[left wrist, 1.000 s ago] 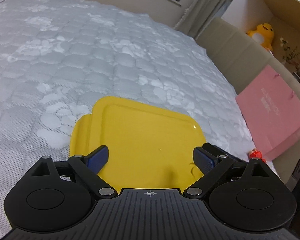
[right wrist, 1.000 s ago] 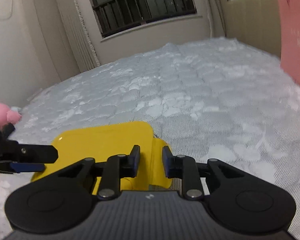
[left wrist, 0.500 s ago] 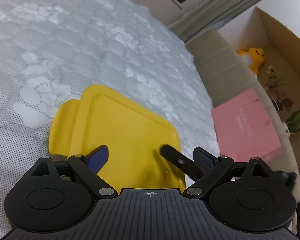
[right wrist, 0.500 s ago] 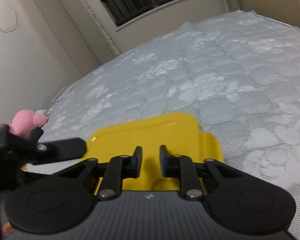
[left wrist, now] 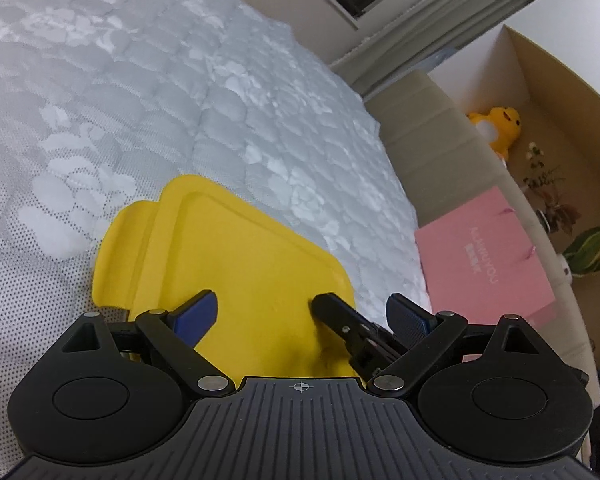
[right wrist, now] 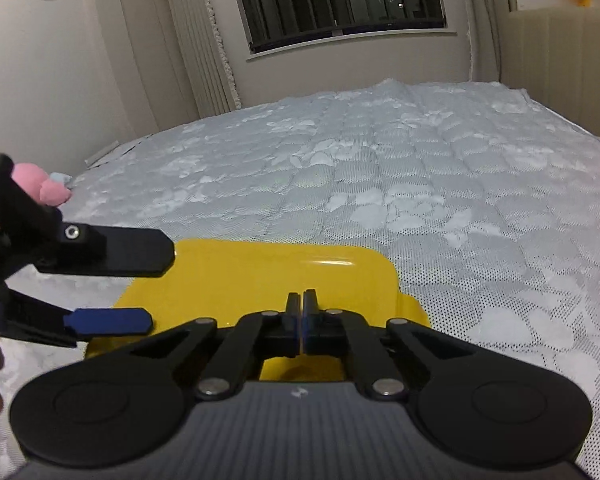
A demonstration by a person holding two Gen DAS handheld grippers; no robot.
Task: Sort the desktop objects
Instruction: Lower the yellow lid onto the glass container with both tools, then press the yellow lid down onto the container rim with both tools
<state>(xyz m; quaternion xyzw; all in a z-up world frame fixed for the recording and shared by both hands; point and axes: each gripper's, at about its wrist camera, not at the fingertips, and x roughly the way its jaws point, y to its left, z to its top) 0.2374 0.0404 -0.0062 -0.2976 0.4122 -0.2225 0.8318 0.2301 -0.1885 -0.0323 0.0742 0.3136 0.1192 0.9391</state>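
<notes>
One yellow tray [left wrist: 236,264] lies on the bed [left wrist: 140,92], left gripper [left wrist: 300,312] fingers wide over it, right gripper [right wrist: 302,316] fingers pressed together above it.

A quilted grey-white bed [left wrist: 148,92] fills most of both views. Past its right edge stands a beige padded headboard [left wrist: 432,136], with a pink paper bag [left wrist: 484,256] leaning against it. Behind that, a yellow plush toy [left wrist: 498,124] sits in a cardboard box [left wrist: 560,92], near a leafy plant [left wrist: 586,248]. A barred window [right wrist: 340,0] is on the far wall.
</notes>
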